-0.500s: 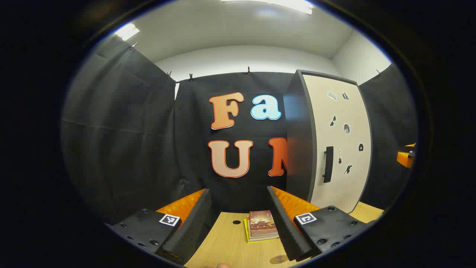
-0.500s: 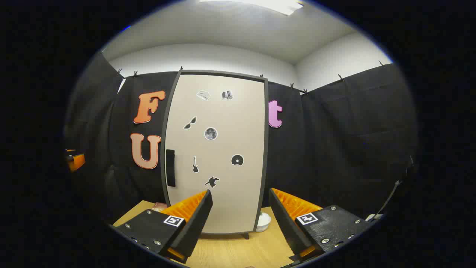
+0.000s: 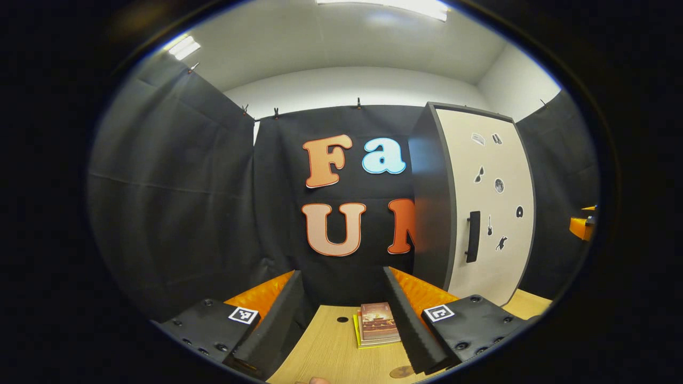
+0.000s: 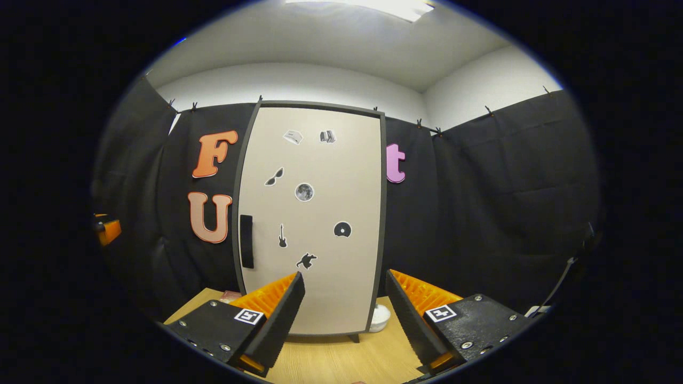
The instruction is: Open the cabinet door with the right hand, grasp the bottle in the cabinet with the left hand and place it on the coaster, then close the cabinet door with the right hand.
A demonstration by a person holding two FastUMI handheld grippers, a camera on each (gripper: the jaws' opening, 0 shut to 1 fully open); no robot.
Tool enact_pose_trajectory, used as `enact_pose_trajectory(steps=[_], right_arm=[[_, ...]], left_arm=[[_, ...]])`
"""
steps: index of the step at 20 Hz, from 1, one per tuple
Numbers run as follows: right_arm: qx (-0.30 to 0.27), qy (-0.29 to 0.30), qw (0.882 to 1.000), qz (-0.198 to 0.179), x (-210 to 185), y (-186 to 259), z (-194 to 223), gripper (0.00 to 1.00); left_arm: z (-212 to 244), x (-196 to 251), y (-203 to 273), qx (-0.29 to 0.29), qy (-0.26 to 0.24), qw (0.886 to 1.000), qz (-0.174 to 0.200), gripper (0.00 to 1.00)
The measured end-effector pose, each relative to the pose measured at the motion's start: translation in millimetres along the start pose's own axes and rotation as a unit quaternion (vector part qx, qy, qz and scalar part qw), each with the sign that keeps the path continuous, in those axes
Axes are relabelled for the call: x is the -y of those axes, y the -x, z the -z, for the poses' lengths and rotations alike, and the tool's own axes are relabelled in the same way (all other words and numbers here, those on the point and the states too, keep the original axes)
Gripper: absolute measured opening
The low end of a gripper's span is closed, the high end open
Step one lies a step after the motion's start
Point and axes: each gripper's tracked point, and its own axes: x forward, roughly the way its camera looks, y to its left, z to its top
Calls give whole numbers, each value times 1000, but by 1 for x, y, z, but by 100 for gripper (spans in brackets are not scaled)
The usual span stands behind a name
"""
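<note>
The cabinet [image 4: 315, 213] stands on the wooden table with its beige door closed; a dark vertical handle [image 4: 246, 241] sits on the door's left side. My right gripper [image 4: 344, 298] is open in front of the door, apart from it, with nothing between its fingers. In the left gripper view the cabinet [image 3: 480, 202] is at the right, its handle [image 3: 472, 236] facing me. My left gripper [image 3: 341, 304] is open over the table, holding nothing. A round brown coaster [image 3: 400, 372] lies by its right finger. The bottle is hidden behind the door.
A small stack of books [image 3: 376, 324] lies on the table [image 3: 325, 352] ahead of the left gripper. A white bowl-like object [image 4: 380, 317] sits beside the cabinet's lower right corner. The other gripper shows as an orange part at the far edge [image 3: 581, 226] [image 4: 106, 230].
Both views have shifted only slightly; the left gripper's view has drifted a little left and down. Nothing was grasped or opened.
</note>
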Motion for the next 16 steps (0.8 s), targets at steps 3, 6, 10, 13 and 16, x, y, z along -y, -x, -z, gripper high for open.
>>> enact_pose_trajectory(steps=[3,6,10,13,16], right_arm=[[-2,0,1000,-3,-4,-2,1,95],[-5,-1,1000,-8,-12,-7,4,94],[-8,2,1000,-24,-32,-19,7,95],[-8,2,999,-40,-53,-34,9,95],[-12,-1,998,-61,-79,-48,11,95]], left_arm=[[-1,2,-1,1,2,1000,2,97],[-1,-1,0,2,0,1000,1,98],[3,-1,-2,-1,1,1000,0,96],[7,-4,-3,-6,-1,1000,-3,97],[12,-8,-2,-10,-1,1000,-7,97]])
